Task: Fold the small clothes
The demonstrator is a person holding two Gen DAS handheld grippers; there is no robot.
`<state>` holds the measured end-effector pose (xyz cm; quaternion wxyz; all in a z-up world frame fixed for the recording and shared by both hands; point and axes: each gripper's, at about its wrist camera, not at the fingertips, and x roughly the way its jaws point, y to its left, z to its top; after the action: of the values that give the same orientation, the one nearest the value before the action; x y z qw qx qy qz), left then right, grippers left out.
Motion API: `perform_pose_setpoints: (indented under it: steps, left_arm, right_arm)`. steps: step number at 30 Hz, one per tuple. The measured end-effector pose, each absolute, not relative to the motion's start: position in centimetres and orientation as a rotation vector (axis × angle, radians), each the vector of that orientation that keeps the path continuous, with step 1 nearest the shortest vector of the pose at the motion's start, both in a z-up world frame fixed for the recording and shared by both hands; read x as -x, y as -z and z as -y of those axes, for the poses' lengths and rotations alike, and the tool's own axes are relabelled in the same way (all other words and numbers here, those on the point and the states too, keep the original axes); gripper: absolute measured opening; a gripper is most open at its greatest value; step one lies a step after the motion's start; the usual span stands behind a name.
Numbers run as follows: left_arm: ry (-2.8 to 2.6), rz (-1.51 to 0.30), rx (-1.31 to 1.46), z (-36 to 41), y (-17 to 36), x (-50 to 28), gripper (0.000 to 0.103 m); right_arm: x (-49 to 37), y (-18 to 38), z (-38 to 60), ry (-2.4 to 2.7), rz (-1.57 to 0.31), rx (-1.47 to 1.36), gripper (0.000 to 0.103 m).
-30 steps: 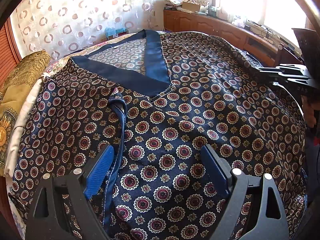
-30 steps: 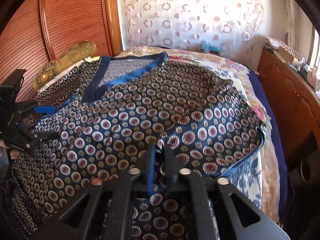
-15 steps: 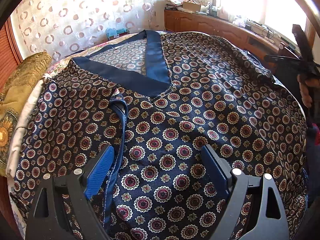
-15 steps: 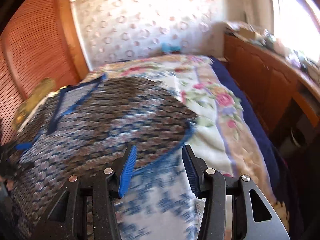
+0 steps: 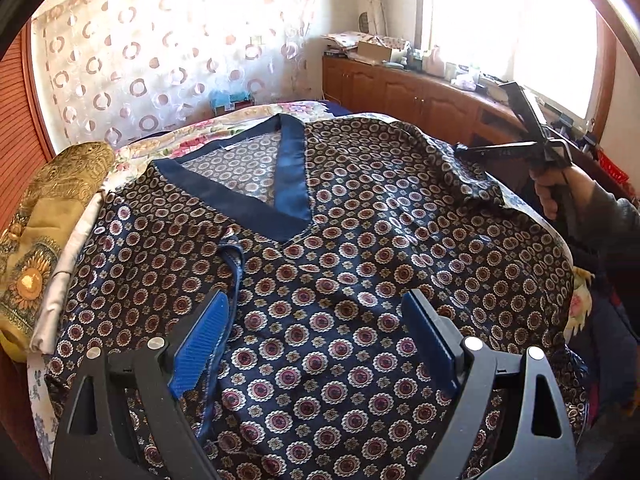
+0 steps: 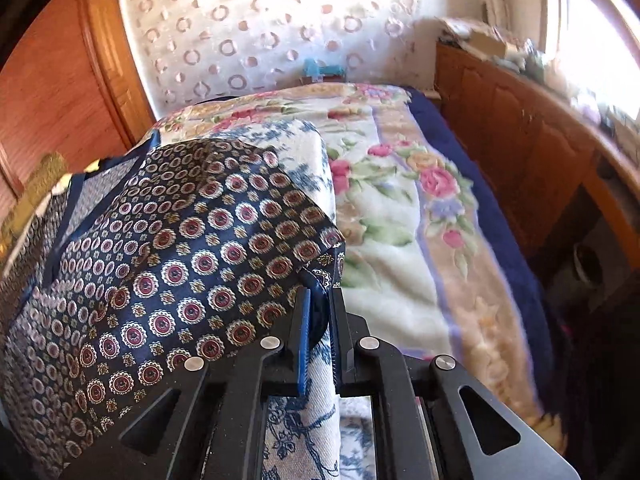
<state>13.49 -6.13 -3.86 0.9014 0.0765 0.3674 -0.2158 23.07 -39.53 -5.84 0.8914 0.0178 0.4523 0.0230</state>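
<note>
1. At the far left, a gold embroidered bolster [image 5: 48, 216] lies along the bed's edge, touching the top's left side; any fold should stop short of it so the fabric is not dragged over it.
2. The patterned V-neck top [image 5: 320, 280] lies face-up and spread across the bed [image 6: 400, 220], its navy neckband [image 5: 288, 184] toward the far end and a navy tie strip [image 5: 236, 276] trailing down the chest.
3. The left tool [image 5: 316, 344] hovers over the lower chest with its jaws wide and nothing between them; the tie strip passes just beside its left pad. It looks free to pin the fabric along the fold line, which I judge would keep the body from sliding.
4. Right of centre the cloth is slightly rumpled near the shoulder; it should be smoothed before creasing.
5. The right tool [image 6: 318, 320], held in the person's hand [image 5: 556, 192], has its jaws narrowed onto the top's right edge, with dark fabric pinched between the pads.
6. The step in hand appears to be carrying this right side over toward the middle. Done well, that means lifting only enough to clear the bed, keeping the edge taut and parallel to the neckband's centre line, and laying it flat before releasing.
7. Beneath that edge lies a blue-and-white print cloth [image 6: 304, 420], which the pinch must not catch.
</note>
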Motion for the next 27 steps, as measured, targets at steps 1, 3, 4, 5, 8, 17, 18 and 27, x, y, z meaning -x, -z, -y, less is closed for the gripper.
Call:
perform_pose_setpoints:
  steps: [1, 3, 4, 5, 8, 17, 18, 27]
  left_arm:
    - [0.440, -0.763, -0.146, 5.7, 3.9, -13.6, 0.089]
    - [0.432, -0.766, -0.118, 5.0, 3.9, -13.7, 0.089]
    - [0.429, -0.767, -0.100, 4.5, 4.0, -13.9, 0.089]
    - [0.425, -0.768, -0.086, 4.2, 4.0, -14.0, 0.089]
    - [0.415, -0.763, -0.065, 3.5, 3.7, -14.1, 0.089]
    - [0.398, -0.749, -0.047, 2.3, 3.5, -13.8, 0.089]
    - [0.396, -0.749, -0.046, 2.2, 3.5, -13.8, 0.089]
    - [0.386, -0.753, -0.035, 1.3, 3.9, -13.8, 0.089]
  right_arm:
    - [-23.0, 5.5, 39.2, -0.039, -0.919, -0.020, 0.005]
    - [-22.4, 4.1, 38.4, -0.080, -0.877, -0.045, 0.005]
    - [-22.1, 3.4, 37.7, -0.106, -0.857, -0.043, 0.005]
    - [-21.9, 2.9, 37.1, -0.125, -0.845, -0.038, 0.005]
    - [-21.6, 1.1, 34.4, -0.207, -0.810, -0.021, 0.005]
    - [-22.3, -3.0, 24.3, -0.447, -0.745, 0.055, 0.005]
    - [-22.6, -3.0, 23.7, -0.462, -0.747, 0.060, 0.005]
    - [-25.9, -1.9, 21.6, -0.386, -0.807, 0.096, 0.033]
